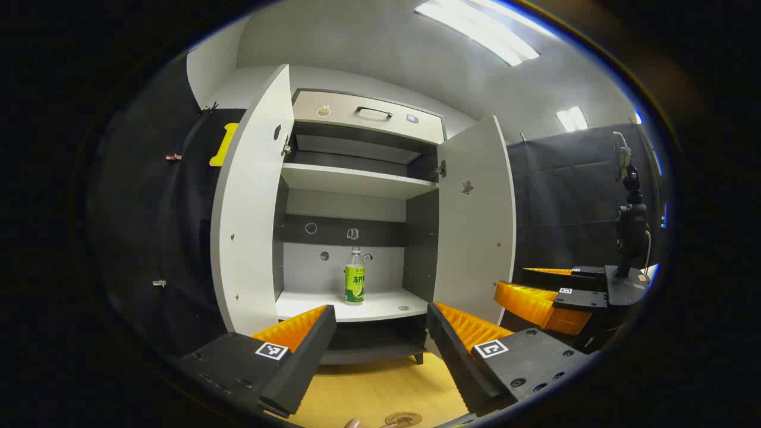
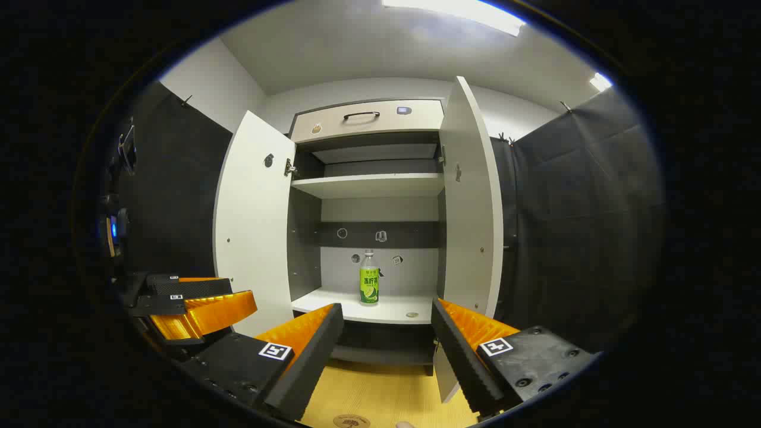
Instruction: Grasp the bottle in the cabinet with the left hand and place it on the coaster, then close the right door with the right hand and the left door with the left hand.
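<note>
Both doors open; green-labelled bottle (image 1: 354,277) upright on cabinet's lower shelf (image 1: 380,306). Left gripper (image 1: 380,345) and right gripper (image 2: 386,351) fingers apart, holding nothing, well short of cabinet. Coaster (image 1: 403,418) on wooden table (image 1: 368,386).

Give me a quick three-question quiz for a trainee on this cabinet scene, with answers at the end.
1. True or false: both cabinet doors stand open.
2. Where is the green-labelled bottle? A) upper shelf B) lower shelf C) coaster
3. Fill in: the jaws of the left gripper stand ____.

Key:
1. True: the left door and right door are swung out.
2. B: upright on the lower shelf; the coaster lies on the wooden table.
3. Open, holding nothing.
</note>
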Action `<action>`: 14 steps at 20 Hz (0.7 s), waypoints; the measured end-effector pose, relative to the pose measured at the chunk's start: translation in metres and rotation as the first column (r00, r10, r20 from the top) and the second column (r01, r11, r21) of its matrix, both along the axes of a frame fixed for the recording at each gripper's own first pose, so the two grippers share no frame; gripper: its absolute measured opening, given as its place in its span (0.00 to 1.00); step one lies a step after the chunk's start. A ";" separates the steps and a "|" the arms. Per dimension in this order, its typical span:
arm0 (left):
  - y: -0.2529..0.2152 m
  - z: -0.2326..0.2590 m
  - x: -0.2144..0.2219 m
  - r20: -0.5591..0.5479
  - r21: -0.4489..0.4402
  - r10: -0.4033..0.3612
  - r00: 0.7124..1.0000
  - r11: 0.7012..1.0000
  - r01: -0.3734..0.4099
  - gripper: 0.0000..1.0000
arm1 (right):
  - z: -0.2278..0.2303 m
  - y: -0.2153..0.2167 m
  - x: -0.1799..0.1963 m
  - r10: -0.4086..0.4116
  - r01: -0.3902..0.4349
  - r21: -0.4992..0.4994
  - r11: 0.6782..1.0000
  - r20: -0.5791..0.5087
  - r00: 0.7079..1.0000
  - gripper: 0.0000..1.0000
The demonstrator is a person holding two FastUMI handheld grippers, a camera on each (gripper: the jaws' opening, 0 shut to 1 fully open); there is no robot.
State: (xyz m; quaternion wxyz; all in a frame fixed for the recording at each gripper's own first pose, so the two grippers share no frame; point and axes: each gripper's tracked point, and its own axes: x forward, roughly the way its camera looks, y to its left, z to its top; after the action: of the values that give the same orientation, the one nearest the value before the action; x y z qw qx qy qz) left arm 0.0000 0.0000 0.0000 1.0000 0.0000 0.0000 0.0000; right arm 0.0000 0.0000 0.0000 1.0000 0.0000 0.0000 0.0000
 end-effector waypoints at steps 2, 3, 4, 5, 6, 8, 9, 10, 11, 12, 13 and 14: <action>0.000 -0.001 0.001 0.000 -0.003 0.001 1.000 1.000 -0.001 0.97 | -0.001 -0.001 0.000 -0.001 0.001 -0.001 1.000 -0.006 1.000 0.98; -0.001 0.001 0.002 0.001 -0.004 -0.002 1.000 1.000 0.002 0.97 | -0.002 -0.002 0.001 -0.003 0.003 -0.002 1.000 -0.007 1.000 0.98; -0.001 0.000 0.002 0.003 -0.004 -0.003 1.000 1.000 0.003 0.97 | -0.001 -0.003 0.000 -0.004 0.004 -0.002 1.000 -0.005 1.000 0.98; 0.000 0.001 0.003 0.004 -0.002 -0.004 1.000 1.000 0.004 0.97 | -0.001 -0.003 0.001 -0.004 0.004 -0.002 1.000 -0.005 1.000 0.98; -0.001 0.000 0.004 0.003 0.001 -0.005 1.000 1.000 0.005 0.97 | -0.001 -0.002 0.002 -0.001 0.001 -0.001 1.000 -0.004 1.000 0.98; -0.001 -0.002 0.005 -0.003 0.009 -0.004 1.000 1.000 0.004 0.97 | -0.001 -0.001 0.003 0.001 -0.001 0.001 1.000 -0.005 1.000 0.98; -0.002 -0.003 0.006 -0.006 0.011 -0.006 1.000 1.000 0.006 0.97 | -0.002 -0.001 0.003 0.001 -0.001 0.000 1.000 -0.007 1.000 0.98; -0.002 -0.004 0.006 -0.007 0.013 -0.008 1.000 1.000 0.009 0.97 | -0.002 -0.001 0.004 -0.001 0.001 -0.002 1.000 -0.007 1.000 0.98; -0.001 -0.003 0.007 -0.008 0.014 -0.010 1.000 1.000 0.010 0.97 | -0.003 -0.002 0.004 -0.002 0.002 -0.003 1.000 -0.007 1.000 0.98; -0.001 -0.003 0.007 -0.008 0.017 -0.010 1.000 1.000 0.010 0.97 | -0.003 -0.002 0.004 -0.004 0.004 -0.002 1.000 -0.008 1.000 0.98; 0.000 -0.003 0.007 -0.009 0.019 -0.009 1.000 1.000 0.009 0.97 | -0.003 -0.002 0.005 -0.006 0.006 0.000 1.000 -0.010 1.000 0.98; 0.001 -0.004 0.007 -0.008 0.022 -0.009 1.000 1.000 0.009 0.97 | -0.003 -0.003 0.005 -0.007 0.007 0.004 1.000 -0.010 1.000 0.98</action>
State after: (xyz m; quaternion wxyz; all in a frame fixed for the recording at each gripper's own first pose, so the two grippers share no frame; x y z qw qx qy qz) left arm 0.0070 0.0006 -0.0039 0.9999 0.0109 0.0041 -0.0044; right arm 0.0048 -0.0027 -0.0031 1.0000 0.0018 0.0048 -0.0035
